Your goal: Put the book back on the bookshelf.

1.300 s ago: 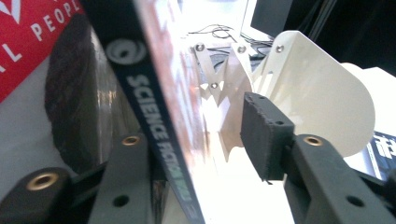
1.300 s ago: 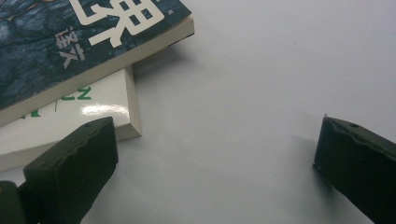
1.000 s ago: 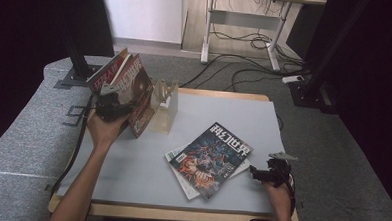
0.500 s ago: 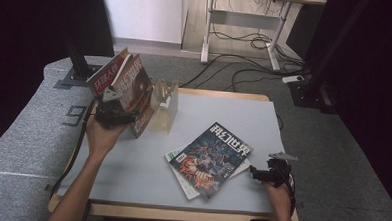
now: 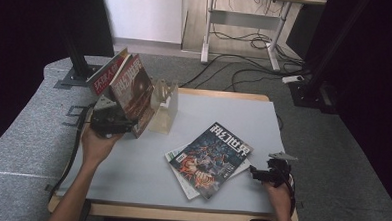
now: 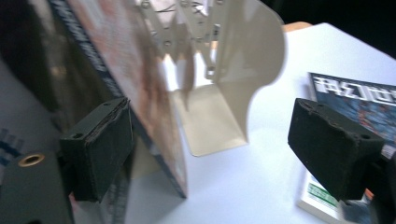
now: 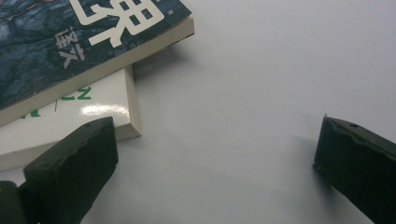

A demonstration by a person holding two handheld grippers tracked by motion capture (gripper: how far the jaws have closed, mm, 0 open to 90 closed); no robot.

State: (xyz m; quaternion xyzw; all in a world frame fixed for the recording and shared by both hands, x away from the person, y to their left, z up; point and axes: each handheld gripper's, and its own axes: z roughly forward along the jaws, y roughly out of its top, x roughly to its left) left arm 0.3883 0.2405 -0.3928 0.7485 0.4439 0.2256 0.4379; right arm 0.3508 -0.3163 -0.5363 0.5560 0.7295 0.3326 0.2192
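— Where is the left gripper [image 5: 114, 123], and what is it doing?

— In the high view it sits left of centre, by the lower edge of the reddish magazine [image 5: 133, 92] that stands tilted at the bench's [image 5: 131, 177] left end. In the left gripper view its jaws are spread wide. The magazine's cover [image 6: 135, 79] runs up through the left of the frame just beside the left jaw; I cannot tell whether they touch. The right jaw stands well clear of it.

— Anything behind that magazine?

— A second red-covered one [image 5: 104, 77] leans behind it, toward the upper left of the high view. To their right stands a pale bookend [image 5: 165, 105], upright; in the left gripper view its base plate [image 6: 212, 119] lies flat on the bench, centre frame.

— And the right gripper [image 5: 267, 174]?

— Lower right of the high view, near the bench's front edge, just right of the flat stack. Its jaws are wide apart, holding nothing. In the right gripper view the left jaw sits just beside the corner of the white book [image 7: 70, 116].

— What makes up the stack?

— A dark blue magazine [image 5: 212, 157] lying face up, skewed, on the white book [image 5: 178, 155], at centre bench.
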